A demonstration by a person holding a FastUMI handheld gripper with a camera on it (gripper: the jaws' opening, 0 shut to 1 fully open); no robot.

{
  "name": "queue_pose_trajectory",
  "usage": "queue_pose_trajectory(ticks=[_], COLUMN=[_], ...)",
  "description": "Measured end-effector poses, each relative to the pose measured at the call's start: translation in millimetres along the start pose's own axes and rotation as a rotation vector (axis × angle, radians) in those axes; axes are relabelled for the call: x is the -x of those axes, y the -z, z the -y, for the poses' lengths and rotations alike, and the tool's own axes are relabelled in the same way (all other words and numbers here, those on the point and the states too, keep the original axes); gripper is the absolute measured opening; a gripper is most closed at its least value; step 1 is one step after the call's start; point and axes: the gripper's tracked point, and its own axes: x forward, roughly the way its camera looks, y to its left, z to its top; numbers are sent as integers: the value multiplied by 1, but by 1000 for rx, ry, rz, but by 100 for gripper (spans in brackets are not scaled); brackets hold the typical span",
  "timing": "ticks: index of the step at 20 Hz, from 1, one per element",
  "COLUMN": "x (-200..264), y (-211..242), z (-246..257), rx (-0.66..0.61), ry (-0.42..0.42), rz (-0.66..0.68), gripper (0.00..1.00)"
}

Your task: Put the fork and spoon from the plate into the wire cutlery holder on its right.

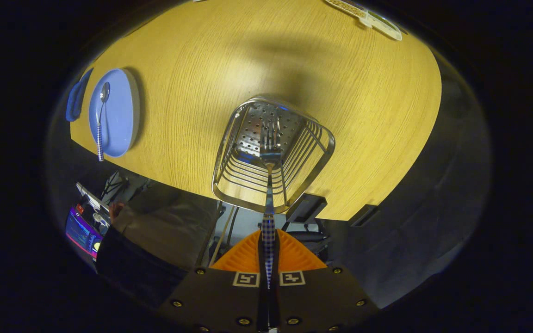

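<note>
Claw tight on fork inside holder

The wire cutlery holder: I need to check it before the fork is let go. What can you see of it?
The wire cutlery holder is shiny metal, a rounded-square basket with walls of thin horizontal wires and a perforated plate at its bottom. It stands on the wooden table near the edge, to the right of the blue plate, just ahead of the gripper. The fork, pinched by its chequered handle between both fingers, points tines-first into its open mouth; contact with the wires cannot be judged.
</note>
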Motion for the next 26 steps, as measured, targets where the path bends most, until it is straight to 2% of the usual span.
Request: queue_pose_trajectory(ticks=[2, 4, 5, 8, 10, 13, 14, 17, 18, 19, 20, 22, 26], x=[-3, -1, -1, -3, -4, -6, -1, 20, 24, 28, 29, 29, 45], y=[-11, -18, -18, -18, -19, -19, -18, -14, -11, -8, -5, -5, 1], z=[3, 0, -1, 0, 2, 6, 5, 9, 10, 9, 9, 10, -6], rx=[-7, -23, -24, -20, -32, -24, -24, -1, 4, 8, 1, 2, -29], ry=[18, 3, 1, 8, 13, 13, 4, 19, 23, 20, 27, 48, 39], rz=[3, -11, -25, -65, -75, -48, -44, -2, 31, 68, 113, 218, 358], gripper=[2, 1, 7, 7, 12, 15, 33, 37, 52, 59, 76, 96, 96])
